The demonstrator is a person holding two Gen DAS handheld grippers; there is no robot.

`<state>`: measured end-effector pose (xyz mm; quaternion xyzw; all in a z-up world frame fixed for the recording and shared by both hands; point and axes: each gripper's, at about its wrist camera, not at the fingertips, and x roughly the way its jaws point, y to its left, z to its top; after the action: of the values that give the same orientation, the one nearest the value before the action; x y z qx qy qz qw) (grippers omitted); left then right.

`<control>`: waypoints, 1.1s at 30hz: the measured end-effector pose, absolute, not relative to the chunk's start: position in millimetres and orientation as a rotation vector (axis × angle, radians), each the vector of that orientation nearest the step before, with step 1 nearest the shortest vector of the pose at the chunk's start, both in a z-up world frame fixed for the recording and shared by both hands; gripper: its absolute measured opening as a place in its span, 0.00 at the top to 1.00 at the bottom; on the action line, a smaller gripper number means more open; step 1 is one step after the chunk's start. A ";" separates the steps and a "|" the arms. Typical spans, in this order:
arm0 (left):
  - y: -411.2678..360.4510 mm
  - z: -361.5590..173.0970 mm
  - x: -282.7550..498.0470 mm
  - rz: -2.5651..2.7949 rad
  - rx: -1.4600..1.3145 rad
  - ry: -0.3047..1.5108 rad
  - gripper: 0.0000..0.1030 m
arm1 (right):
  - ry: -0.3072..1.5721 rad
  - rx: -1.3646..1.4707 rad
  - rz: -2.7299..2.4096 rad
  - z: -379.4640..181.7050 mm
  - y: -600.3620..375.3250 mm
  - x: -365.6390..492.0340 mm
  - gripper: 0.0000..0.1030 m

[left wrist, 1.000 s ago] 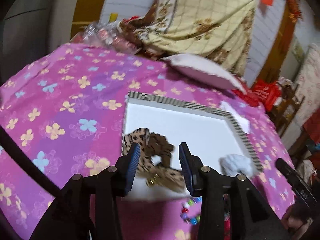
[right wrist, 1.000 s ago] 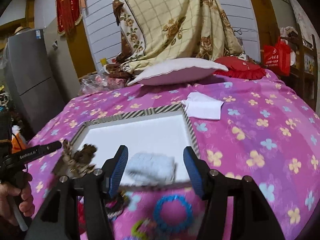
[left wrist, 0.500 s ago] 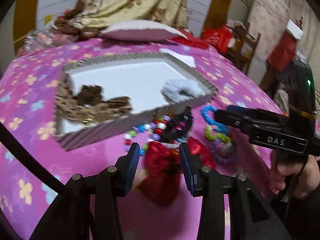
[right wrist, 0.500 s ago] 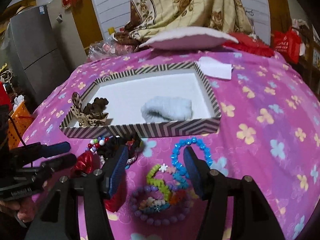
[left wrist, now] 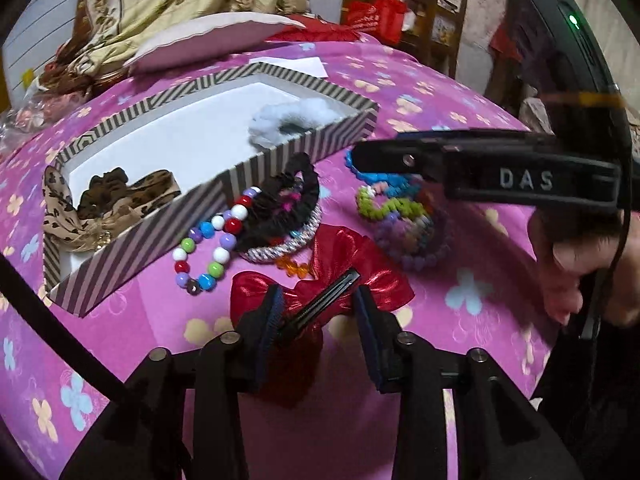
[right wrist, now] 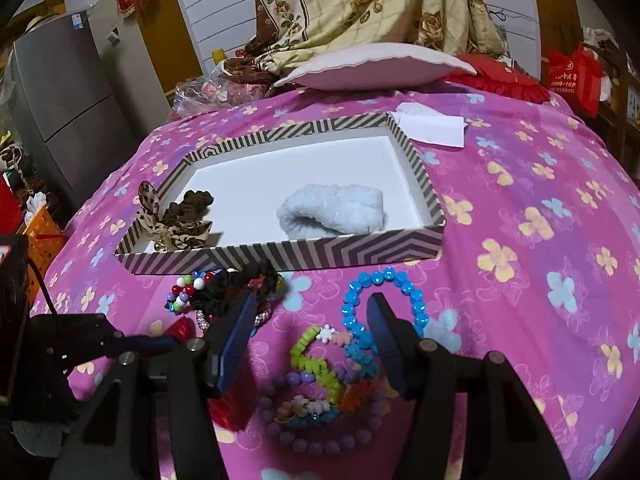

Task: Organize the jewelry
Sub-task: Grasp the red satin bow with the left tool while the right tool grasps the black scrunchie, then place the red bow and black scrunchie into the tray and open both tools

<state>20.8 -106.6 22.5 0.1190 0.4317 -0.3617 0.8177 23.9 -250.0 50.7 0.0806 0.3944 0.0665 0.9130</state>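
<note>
The left gripper (left wrist: 316,312) tilts steeply down over the red bow clip (left wrist: 340,268) on the bedspread (right wrist: 540,200), its jaws closing around the clip's black bar, not yet pressing. The right gripper (right wrist: 308,336) hovers half open, empty, above the bracelets (right wrist: 320,392). Two hair pieces lie in the striped box (right wrist: 280,256): a leopard scrunchie (right wrist: 176,220) and a blue scrunchie (right wrist: 336,212). A second ago the left gripper faced the box.

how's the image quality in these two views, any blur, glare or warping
Left wrist view: strong fisheye bending with dark corners, the hand at the right edge is smeared, and glare shines off the red bow. Right wrist view: same warping, but the striped box and blue bead bracelet look sharp; dim indoor light, soft shadows.
</note>
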 end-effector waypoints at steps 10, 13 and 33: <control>-91.0 46.1 12.5 -0.856 0.161 0.907 1.00 | 0.834 0.166 0.168 45.0 -244.7 26.4 0.41; -75.2 52.4 16.3 -0.806 0.136 0.906 1.00 | 0.844 0.178 0.207 40.8 -240.9 30.1 0.41; 3.1 65.7 65.2 -0.501 -0.170 0.855 1.00 | 0.815 0.052 0.342 34.3 -205.5 52.5 0.94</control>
<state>65.2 3.1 65.7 -0.0815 0.4099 -0.2399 0.8763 52.5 -205.5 34.3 0.0253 0.3942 0.1653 0.9037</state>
